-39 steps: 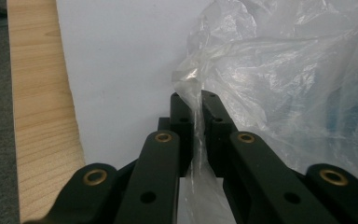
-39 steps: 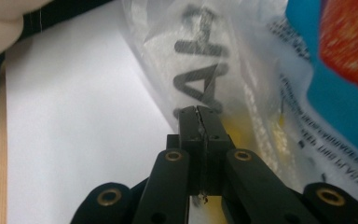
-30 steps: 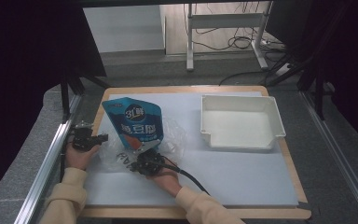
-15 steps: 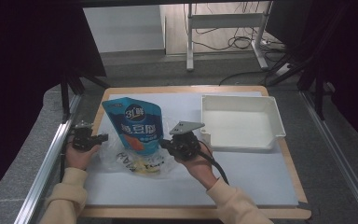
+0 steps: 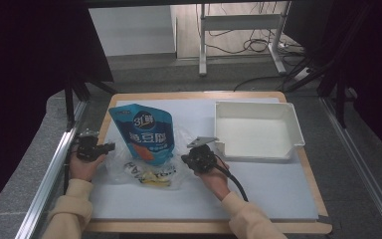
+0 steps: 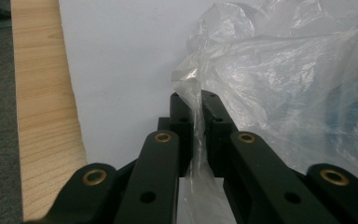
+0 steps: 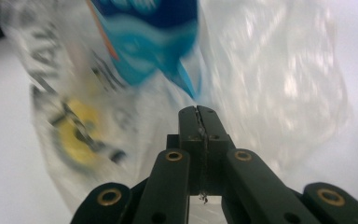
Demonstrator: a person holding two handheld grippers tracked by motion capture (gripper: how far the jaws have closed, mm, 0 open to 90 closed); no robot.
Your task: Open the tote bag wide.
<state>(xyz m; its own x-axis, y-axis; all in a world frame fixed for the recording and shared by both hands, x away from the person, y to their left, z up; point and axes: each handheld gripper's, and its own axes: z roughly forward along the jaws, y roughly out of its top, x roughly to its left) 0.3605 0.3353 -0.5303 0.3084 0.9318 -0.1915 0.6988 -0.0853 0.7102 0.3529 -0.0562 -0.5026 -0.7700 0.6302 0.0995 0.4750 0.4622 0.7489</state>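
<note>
Plastic bag (image 5: 144, 167), clear and crinkled, lies on the pale sheet of my counter (image 5: 278, 184) toward its left half, well apart from the white tray (image 5: 256, 130) at the far right. From the high view, a blue pouch (image 5: 144, 132) with white lettering pokes out of the bag's far end, and a yellow-and-black printed pack (image 5: 151, 175) shows through the film nearer me. My left claw (image 5: 108, 147) sits at the bag's left edge, near the counter's wooden rim; my right claw (image 5: 185, 158) is at the bag's right side, just beside the tray's near corner. Open sheet lies in front of the tray and along the near edge.

Left gripper view: my left claw (image 6: 195, 100) is clamped on a thin fold of the bag (image 6: 279, 84); the wooden edge (image 6: 42, 116) runs close by.

Right gripper view: my right claw (image 7: 197, 112) is closed, jaws pressed together, seemingly on a sliver of film; bag (image 7: 270, 70) and pouch (image 7: 149, 37) are blurred beyond.
</note>
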